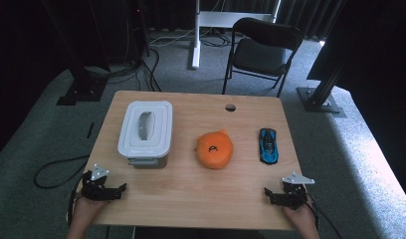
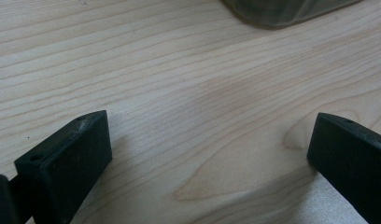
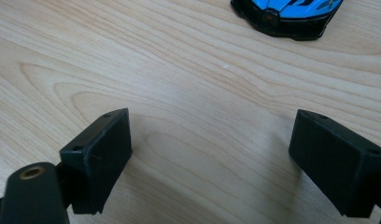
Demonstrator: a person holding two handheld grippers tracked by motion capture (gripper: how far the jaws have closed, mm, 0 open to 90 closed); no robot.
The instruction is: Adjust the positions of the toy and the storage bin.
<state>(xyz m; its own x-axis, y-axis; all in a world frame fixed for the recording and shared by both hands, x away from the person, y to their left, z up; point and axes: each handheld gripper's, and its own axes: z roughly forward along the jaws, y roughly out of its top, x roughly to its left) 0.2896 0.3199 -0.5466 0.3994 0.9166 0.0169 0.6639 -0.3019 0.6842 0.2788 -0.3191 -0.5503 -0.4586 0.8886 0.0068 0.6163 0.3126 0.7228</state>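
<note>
A white lidded plastic box (image 1: pixel 145 132) stands on the left half of the wooden table (image 1: pixel 191 194). An orange round soft toy (image 1: pixel 214 149) lies in the middle, and a blue toy car (image 1: pixel 268 145) lies to its right. My left gripper (image 1: pixel 122 189) rests near the front left corner, open, with bare wood between its jaws; the box's lower edge (image 2: pixel 282 11) shows ahead of it. At the front right corner my right gripper (image 1: pixel 267 193) is open too, nothing between its jaws, with the car's end (image 3: pixel 286 14) ahead.
A round cable hole (image 1: pixel 230 107) sits near the table's far edge. Behind the table stand a black folding chair (image 1: pixel 260 50) and a white desk leg (image 1: pixel 196 35). Black frame posts (image 1: pixel 325 89) flank the table, and cables lie on the grey carpet.
</note>
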